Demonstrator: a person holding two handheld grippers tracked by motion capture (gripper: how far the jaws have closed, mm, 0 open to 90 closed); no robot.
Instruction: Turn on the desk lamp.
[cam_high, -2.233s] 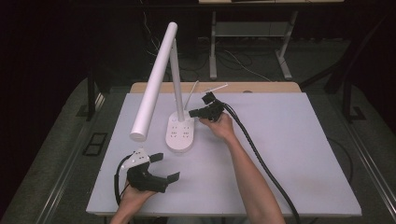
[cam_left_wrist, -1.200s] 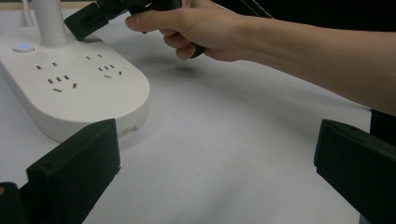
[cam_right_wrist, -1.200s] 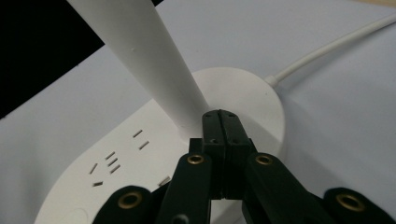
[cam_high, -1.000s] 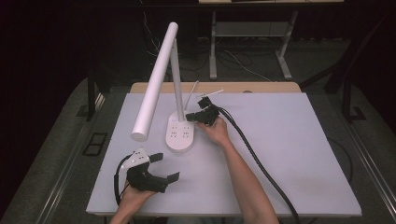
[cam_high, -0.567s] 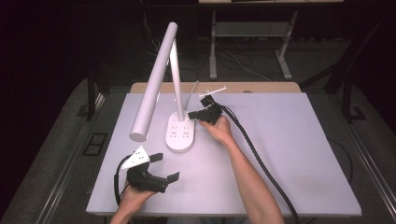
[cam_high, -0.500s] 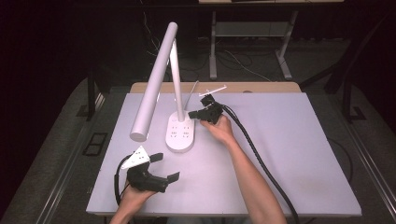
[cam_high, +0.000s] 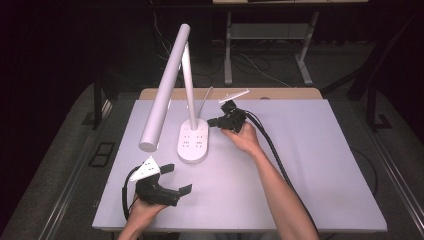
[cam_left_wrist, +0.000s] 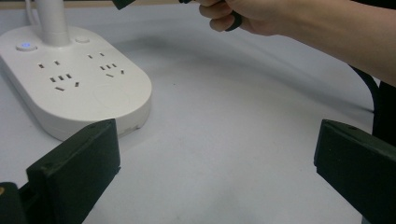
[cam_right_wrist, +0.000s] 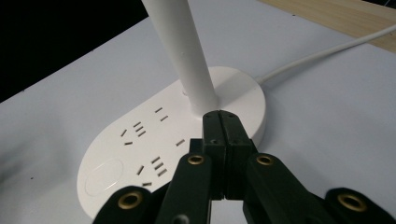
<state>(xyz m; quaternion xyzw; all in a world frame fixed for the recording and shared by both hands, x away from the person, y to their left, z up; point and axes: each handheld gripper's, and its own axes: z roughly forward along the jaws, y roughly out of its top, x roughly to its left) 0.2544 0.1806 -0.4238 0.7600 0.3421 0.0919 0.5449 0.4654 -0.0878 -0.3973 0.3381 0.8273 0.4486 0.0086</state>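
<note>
A white desk lamp stands mid-table on an oval base (cam_high: 194, 142) with socket holes, its stem (cam_high: 187, 85) carrying a long tube head (cam_high: 162, 90) that slopes down to the left. My right gripper (cam_high: 211, 121) is shut with nothing in it, its tip just over the base's right rear edge, close to the stem (cam_right_wrist: 182, 46). In the right gripper view the closed jaws (cam_right_wrist: 222, 119) point at the foot of the stem on the base (cam_right_wrist: 140, 154). My left gripper (cam_high: 178, 178) rests open near the front left, facing the base (cam_left_wrist: 70, 88).
The lamp's white cable (cam_right_wrist: 327, 51) runs off the back of the base toward the wooden table edge (cam_high: 280, 93). A small blue-lit button (cam_left_wrist: 25, 46) sits on the base by the stem. The right hand (cam_left_wrist: 261, 18) and its black cable (cam_high: 272, 150) cross the table's middle.
The right gripper dipped slightly toward the base about a second ago and has come back up a little. The left gripper has stayed put.
</note>
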